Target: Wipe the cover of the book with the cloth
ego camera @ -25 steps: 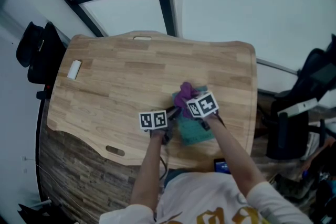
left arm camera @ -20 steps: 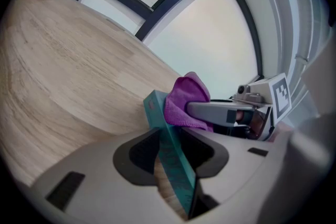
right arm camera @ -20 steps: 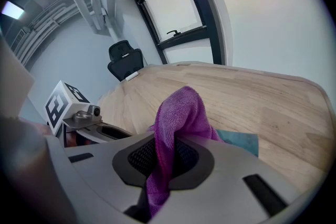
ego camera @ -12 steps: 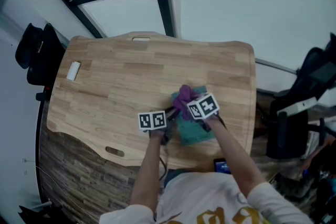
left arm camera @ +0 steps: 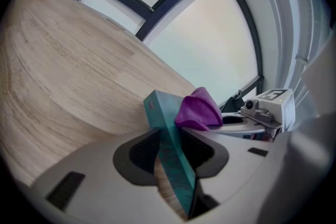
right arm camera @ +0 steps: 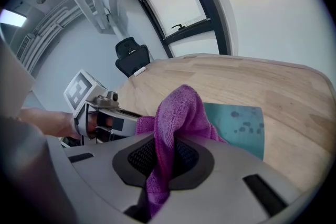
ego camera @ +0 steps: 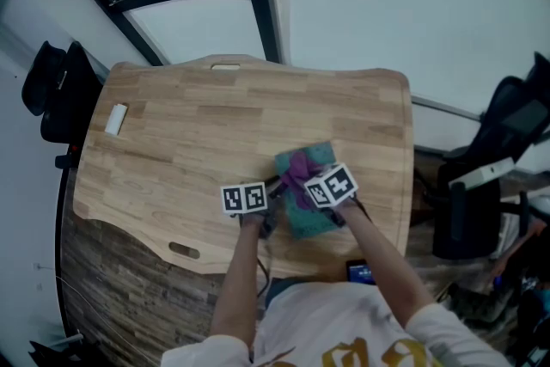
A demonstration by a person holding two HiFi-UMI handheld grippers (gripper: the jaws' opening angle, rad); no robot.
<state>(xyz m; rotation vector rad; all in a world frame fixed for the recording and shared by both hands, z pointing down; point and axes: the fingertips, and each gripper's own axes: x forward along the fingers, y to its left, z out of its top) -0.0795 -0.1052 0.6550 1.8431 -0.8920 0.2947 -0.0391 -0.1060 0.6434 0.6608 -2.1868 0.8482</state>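
**Entry: wipe stroke, part-way across the cover**

Listed left to right.

- 1 small white object (ego camera: pixel 116 118), at the far left of the table (ego camera: pixel 189 133), well apart from the work.
- 1 left gripper (left arm camera: pixel 169 152), mine, with its jaws clamped on the left edge of the book to steady it.
- 1 book (ego camera: pixel 320 155), teal, lying on the table near my edge.
- 1 cloth (ego camera: pixel 296 168), purple, bunched on the cover.
- 1 right gripper (right arm camera: pixel 163 157), mine, with its jaws closed on the cloth.

Change noted: 1 second ago the cloth sat at the cover's far edge. It now lies nearer me, and a teal strip shows beyond it.

Judgement: 1 stroke is under way, and the near part of the cover is probably not yet wiped.
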